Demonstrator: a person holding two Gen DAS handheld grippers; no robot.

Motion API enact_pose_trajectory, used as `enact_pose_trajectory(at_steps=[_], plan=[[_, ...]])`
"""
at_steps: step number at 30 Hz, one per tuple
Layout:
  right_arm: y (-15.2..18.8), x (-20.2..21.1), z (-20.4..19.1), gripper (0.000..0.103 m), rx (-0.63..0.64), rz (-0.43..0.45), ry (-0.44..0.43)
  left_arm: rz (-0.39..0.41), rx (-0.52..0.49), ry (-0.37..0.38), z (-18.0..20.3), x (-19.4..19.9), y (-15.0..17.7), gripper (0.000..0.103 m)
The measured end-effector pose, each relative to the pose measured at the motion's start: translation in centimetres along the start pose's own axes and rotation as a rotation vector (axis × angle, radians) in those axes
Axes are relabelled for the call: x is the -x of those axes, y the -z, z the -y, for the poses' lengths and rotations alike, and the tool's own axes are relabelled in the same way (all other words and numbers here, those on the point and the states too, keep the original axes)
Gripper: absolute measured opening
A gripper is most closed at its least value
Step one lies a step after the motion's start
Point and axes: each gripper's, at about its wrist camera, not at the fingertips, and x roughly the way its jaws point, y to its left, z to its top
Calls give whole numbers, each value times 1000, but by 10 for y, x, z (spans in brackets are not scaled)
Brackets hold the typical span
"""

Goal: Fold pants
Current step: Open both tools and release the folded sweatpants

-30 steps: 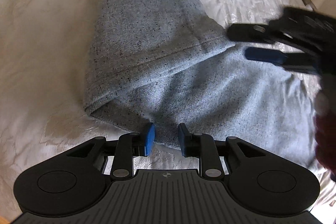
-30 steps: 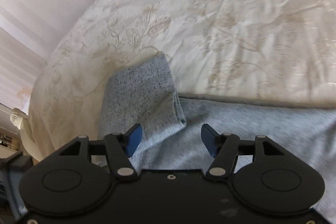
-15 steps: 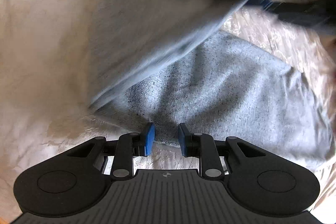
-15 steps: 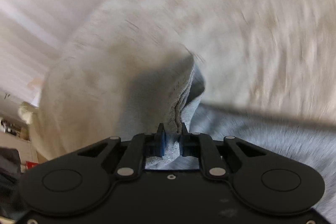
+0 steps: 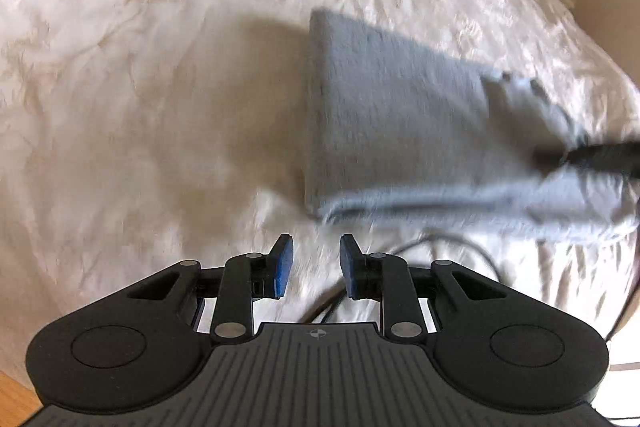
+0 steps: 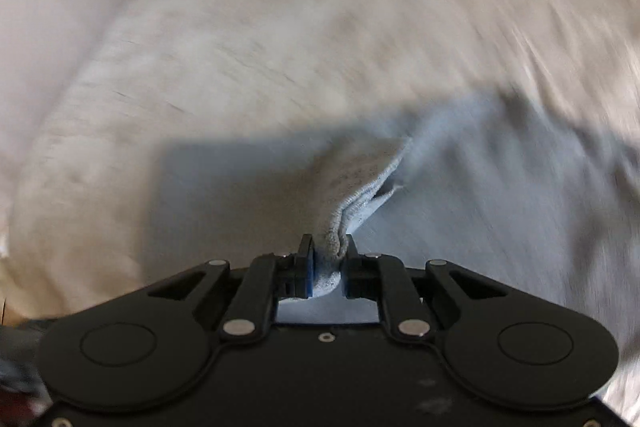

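Since a second ago the right gripper (image 6: 327, 265) has shut on a bunched hem of the grey pants (image 5: 400, 115) and swung it across, so the cloth now lies as a narrower folded bundle toward the right of the cream bedspread (image 5: 160, 67); the left gripper (image 5: 316, 267) has backed off and lifted clear. Left pads sit a narrow gap apart, nothing between them, bare bedspread and a dark cable (image 5: 420, 247) below. Right pads are pinched tight on the thick rolled edge; the rest of the pants trails off to the right in the right wrist view, blurred by motion. Risks, as I judge them: the grip takes only a small bite of fabric, so a fast swing could pull it free; the layers could land skewed; the loose cable near the pants could snag.
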Motion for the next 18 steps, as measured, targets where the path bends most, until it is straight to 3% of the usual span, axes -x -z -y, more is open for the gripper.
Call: enact_pose_trajectory(at_steps=[4, 8, 11, 15, 18], plan=[[7, -9, 12, 20, -27, -41, -23, 69, -8, 24, 14, 4, -26, 25], [-2, 14, 22, 60, -33, 33, -42, 97, 3, 52, 25, -16, -53, 26], [-15, 20, 36, 63, -71, 61, -48, 51, 7, 35, 26, -37, -57, 26], [-32, 0, 50, 63, -100, 34, -64, -92, 15, 7, 15, -77, -47, 25], [-41, -22, 53, 63, -106, -10, -104, -83, 50, 40, 6, -78, -43, 25]])
